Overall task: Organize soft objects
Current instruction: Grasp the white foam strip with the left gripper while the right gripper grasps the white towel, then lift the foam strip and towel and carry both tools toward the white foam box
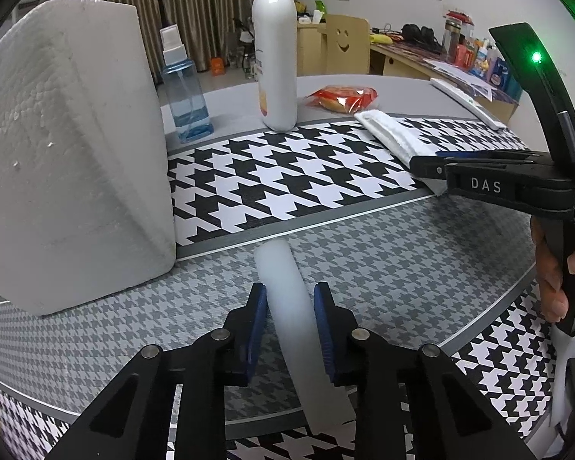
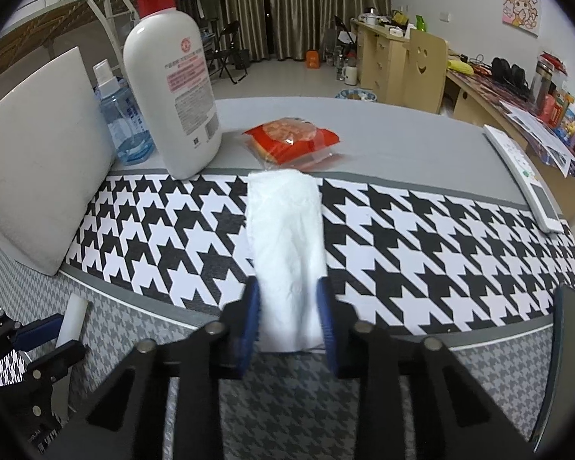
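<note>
The left gripper (image 1: 290,329) has its fingers around a white foam rod (image 1: 283,299) that lies on the grey-patterned part of the bench (image 1: 383,264); the blue pads sit just beside its flanks, and contact cannot be confirmed. The right gripper (image 2: 287,320) has its fingers either side of the near end of a folded white towel (image 2: 287,230), apparently pinching it. The towel lies on the black-and-white runner (image 2: 421,253). Both items look light and compliant: the rod should be taken mid-length with modest squeeze; the towel will sag, so a grip through all its layers is advisable. A large foam block (image 1: 69,153) stands near on the left, with a lotion bottle (image 2: 172,88), spray bottle (image 2: 124,126) and snack packet (image 2: 291,140) behind. Open runner lies between the block and the towel; the bench edge cannot be seen.
</note>
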`<state>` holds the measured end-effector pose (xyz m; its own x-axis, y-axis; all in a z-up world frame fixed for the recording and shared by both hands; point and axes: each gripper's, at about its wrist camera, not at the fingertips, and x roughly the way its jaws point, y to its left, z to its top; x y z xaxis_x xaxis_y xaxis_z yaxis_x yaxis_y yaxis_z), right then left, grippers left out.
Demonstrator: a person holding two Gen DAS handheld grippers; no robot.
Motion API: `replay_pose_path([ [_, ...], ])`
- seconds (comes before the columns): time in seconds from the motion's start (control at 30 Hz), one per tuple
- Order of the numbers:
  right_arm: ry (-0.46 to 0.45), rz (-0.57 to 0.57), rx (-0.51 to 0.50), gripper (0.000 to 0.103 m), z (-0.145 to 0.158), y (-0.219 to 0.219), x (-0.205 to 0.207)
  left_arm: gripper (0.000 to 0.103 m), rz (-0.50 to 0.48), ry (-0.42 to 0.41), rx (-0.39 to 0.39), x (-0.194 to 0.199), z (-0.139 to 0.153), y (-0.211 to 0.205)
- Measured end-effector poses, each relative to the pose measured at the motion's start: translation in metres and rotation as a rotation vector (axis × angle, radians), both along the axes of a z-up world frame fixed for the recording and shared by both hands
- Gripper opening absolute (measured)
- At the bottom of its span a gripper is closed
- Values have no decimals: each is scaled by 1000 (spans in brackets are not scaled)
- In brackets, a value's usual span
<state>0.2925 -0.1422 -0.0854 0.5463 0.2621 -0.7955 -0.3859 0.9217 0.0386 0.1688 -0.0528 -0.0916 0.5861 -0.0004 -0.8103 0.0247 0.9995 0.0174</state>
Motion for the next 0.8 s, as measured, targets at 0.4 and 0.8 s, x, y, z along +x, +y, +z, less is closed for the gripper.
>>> replay_pose_path([
  [0.4,5,0,19,11,1,-4,1,21,-1,-23,-13,-5,8,1],
  [0.8,-48,16,4,10,18,4,-23,21,-8,-67,-19,-14,20,3],
])
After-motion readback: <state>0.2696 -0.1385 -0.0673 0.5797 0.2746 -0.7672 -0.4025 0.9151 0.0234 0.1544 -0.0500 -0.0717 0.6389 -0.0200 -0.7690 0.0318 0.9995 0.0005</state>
